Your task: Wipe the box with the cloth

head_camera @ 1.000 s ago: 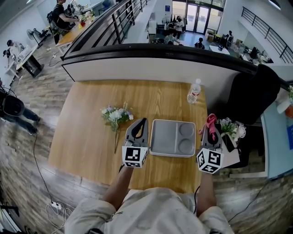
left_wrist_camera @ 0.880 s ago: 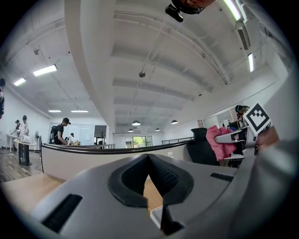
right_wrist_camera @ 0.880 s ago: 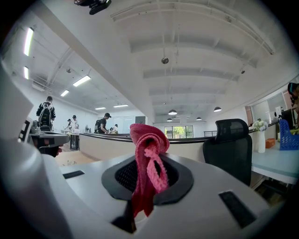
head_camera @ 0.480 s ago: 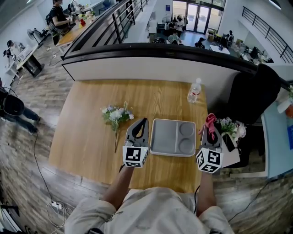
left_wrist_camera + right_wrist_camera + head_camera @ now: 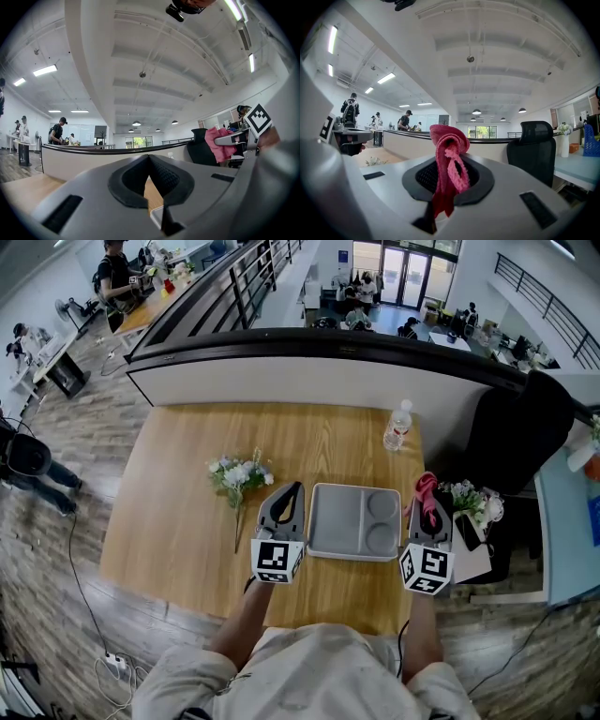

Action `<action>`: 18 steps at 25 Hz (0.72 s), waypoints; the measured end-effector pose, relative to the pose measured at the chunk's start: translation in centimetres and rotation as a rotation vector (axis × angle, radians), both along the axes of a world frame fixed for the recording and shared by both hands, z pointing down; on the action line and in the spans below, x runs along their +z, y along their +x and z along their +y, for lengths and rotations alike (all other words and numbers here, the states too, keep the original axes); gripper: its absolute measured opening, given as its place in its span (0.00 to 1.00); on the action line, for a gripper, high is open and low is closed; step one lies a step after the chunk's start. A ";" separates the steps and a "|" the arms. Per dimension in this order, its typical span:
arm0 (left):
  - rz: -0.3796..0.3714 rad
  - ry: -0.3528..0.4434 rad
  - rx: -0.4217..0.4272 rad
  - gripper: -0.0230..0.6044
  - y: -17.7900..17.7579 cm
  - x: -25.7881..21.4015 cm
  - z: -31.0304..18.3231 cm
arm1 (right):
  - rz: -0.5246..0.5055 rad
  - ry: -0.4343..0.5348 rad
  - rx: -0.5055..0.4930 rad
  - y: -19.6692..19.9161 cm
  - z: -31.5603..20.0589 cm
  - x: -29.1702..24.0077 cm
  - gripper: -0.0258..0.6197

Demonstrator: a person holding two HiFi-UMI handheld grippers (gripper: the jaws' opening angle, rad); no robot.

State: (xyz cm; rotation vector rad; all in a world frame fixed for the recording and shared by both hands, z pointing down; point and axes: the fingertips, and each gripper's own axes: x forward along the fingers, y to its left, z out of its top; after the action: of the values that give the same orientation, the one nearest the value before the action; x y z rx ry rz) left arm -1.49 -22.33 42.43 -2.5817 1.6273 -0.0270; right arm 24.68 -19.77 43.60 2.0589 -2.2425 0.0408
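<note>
A pale wood tabletop [image 5: 183, 521] stands in an open office with a wood-plank floor [image 5: 56, 559]; a dark-capped half wall [image 5: 328, 362] runs along its far edge. A black chair [image 5: 516, 442] stands off its right side. On the tabletop lie flowers [image 5: 238, 474] at centre left and a bottle [image 5: 397, 427] upright near the far right corner.

The grey box [image 5: 328, 521] lies flat near the front edge, between the two grippers. Its long axis runs left to right, along that edge, with its two round wells at the right end.

The left gripper [image 5: 292, 489] is just beside the box's left side, its jaws closed tip to tip on nothing. The right gripper [image 5: 430, 510] is at the box's right side, its jaws clamped on the pink cloth [image 5: 424, 486]. The cloth bunches out past the tips, pointing away from the person.
</note>
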 end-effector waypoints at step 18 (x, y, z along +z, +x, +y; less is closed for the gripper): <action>-0.002 -0.005 0.006 0.05 0.2 0.1 0.0 | 0.022 -0.007 -0.013 -0.4 0.0 0.1 0.14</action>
State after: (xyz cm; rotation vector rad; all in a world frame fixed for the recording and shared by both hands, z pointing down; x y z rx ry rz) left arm -1.26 -22.37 42.55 -2.5887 1.6212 -0.0332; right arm 24.33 -19.72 43.68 2.0311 -2.2394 0.0246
